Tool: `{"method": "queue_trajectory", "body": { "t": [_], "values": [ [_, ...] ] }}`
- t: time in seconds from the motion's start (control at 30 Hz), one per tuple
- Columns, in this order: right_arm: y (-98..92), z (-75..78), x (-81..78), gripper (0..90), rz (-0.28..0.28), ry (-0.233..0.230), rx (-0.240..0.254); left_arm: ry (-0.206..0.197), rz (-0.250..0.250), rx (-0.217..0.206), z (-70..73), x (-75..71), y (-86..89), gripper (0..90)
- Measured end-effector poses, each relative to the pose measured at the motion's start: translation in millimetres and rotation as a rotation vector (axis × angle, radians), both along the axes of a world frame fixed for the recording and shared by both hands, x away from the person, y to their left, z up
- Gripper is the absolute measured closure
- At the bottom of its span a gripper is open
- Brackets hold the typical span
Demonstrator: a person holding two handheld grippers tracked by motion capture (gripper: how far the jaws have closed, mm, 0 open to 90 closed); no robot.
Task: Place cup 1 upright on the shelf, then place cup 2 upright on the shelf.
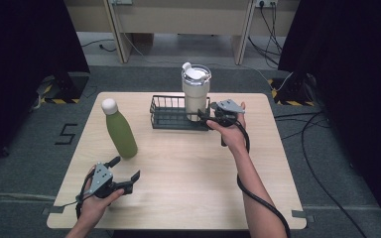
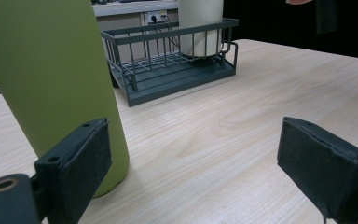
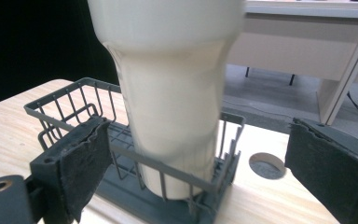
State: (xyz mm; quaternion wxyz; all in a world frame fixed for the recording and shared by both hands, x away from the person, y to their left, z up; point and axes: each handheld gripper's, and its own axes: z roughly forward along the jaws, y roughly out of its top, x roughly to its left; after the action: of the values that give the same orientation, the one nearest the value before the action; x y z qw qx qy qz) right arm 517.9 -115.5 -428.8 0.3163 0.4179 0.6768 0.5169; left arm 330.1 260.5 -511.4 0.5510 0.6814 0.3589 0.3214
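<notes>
Nearest you, your left gripper is resting low on the table with its jaws parted and nothing between them; in the left gripper view the green bottle is standing upright just beside the left pad, apart from it.

Farther out, your right gripper is reaching in level at the cream tumbler, which is standing upright in the right end of the wire basket. In the right gripper view the pads are standing either side of the tumbler's narrow lower body with a gap on each side, so they are not gripping yet.

The tumbler looks like a stiff, smooth-walled insulated cup, probably top-heavy under its lidded wide upper part, and likely to slip. You are best taking hold on the narrow section just above the basket rail, squarely across it, so it is lifting straight without catching the wires.
</notes>
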Motion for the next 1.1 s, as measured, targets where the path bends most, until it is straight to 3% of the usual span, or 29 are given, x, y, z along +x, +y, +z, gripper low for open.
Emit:
{"method": "queue_trajectory", "body": {
  "t": [0.53,0.87,1.1],
  "values": [
    [-39.9,-12.8,-51.7,8.5,-0.046,-0.005,0.042,-0.014,0.025,0.007,1.4,-1.1,2.5,9.2],
    [-60.9,-32.7,-93.3,9.5,-0.06,0.004,0.062,-0.018,0.056,0.01,5.1,3.9,4.1,9.2],
    [-67.5,-35.3,-107.0,10.5,-0.069,-0.015,0.073,-0.035,0.072,0.02,9.3,8.6,3.4,8.6]
  ]
}}
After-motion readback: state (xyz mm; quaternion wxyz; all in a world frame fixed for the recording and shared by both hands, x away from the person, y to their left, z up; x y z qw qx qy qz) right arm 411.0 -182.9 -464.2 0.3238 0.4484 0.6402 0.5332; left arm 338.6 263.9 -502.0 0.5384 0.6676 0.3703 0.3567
